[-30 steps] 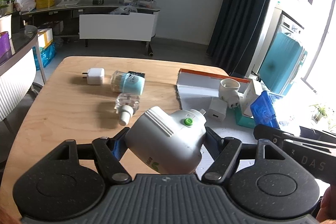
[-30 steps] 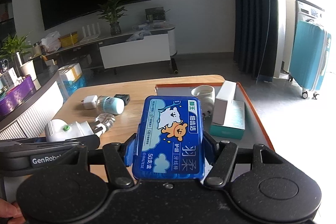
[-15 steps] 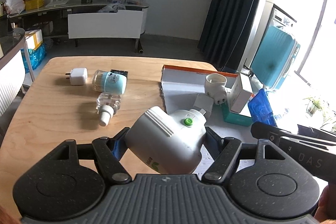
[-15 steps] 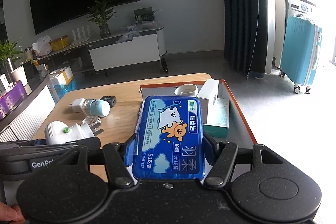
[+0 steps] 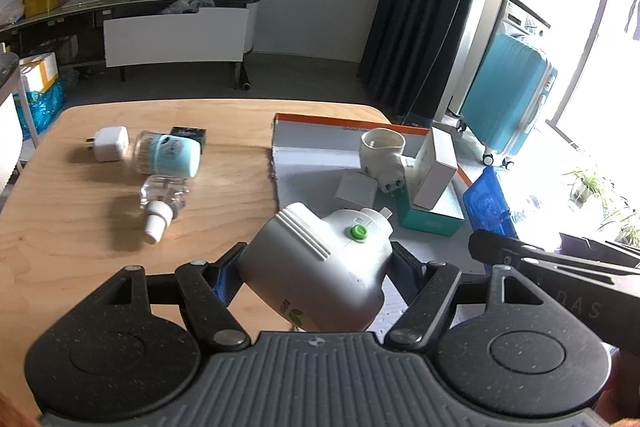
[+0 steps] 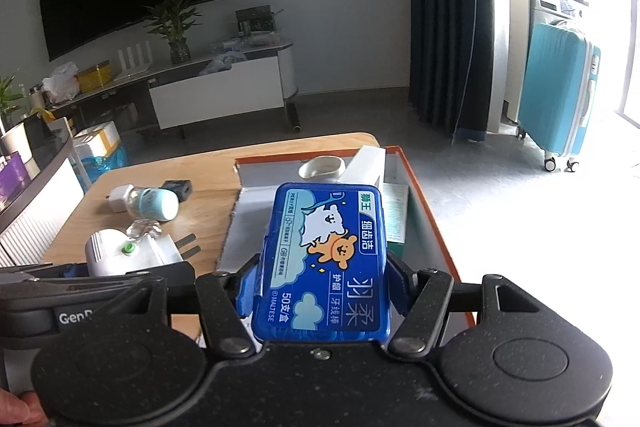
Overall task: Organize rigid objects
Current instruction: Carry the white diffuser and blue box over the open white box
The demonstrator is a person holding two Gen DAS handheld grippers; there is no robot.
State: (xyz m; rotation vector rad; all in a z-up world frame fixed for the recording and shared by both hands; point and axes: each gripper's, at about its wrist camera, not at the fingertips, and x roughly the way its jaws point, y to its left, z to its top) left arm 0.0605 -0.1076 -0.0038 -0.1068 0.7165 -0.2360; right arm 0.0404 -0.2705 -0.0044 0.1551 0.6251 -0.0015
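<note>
Gleaming blue floss box (image 6: pixel 326 259), cartoon-printed

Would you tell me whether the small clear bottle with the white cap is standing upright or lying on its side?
Lying on its side: the clear bottle rests flat on the table, its white cap pointing toward the camera.

White plug-in device (image 5: pixel 320 267), green button (image 5: pixel 357 232). Blue box (image 6: pixel 326 259), white and orange cartoon animals. Orange-rimmed tray (image 5: pixel 320 121), pale wood table (image 5: pixel 80 219), teal suitcase (image 5: pixel 508 95).
</note>
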